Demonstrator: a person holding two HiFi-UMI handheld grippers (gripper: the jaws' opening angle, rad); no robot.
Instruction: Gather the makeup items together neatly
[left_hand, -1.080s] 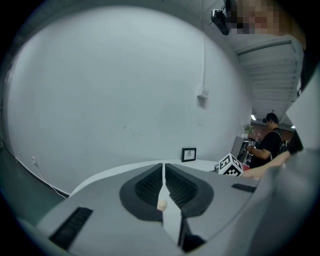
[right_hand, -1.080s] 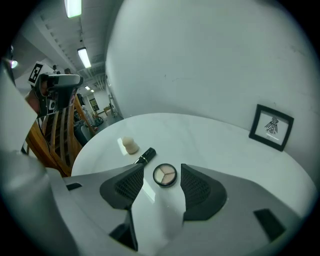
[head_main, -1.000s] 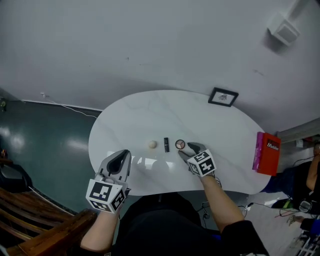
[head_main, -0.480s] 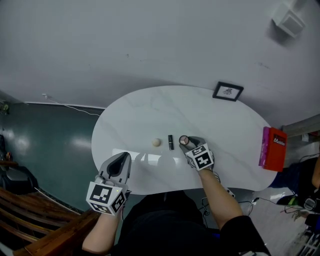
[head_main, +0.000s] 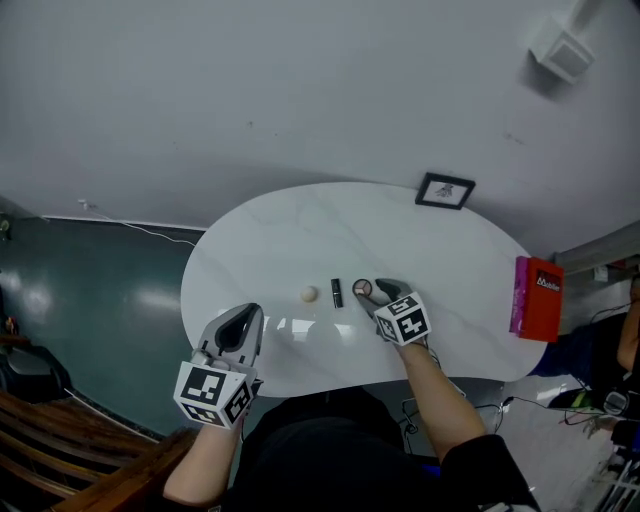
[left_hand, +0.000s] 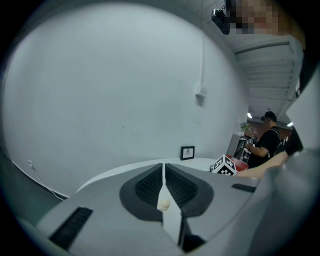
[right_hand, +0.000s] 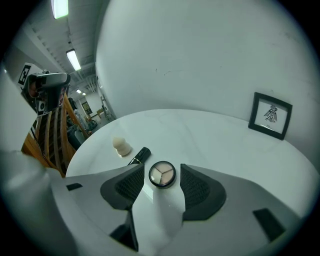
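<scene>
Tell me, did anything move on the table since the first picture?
Nothing really moved; only the camera shifted slightly. The right tongs stay open on either side of the compact, not gripping it. The left tongs stay shut near the table edge. The sponge, lipstick and compact keep their row.

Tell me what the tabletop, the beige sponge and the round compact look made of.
Tabletop: looks like polished white marble or an imitation; faint grey veins, glossy reflections.
Beige sponge: probably soft foam; matte, rounded, no shine.
Round compact: likely hard black plastic rim, with three matte powder wedges inside.
</scene>
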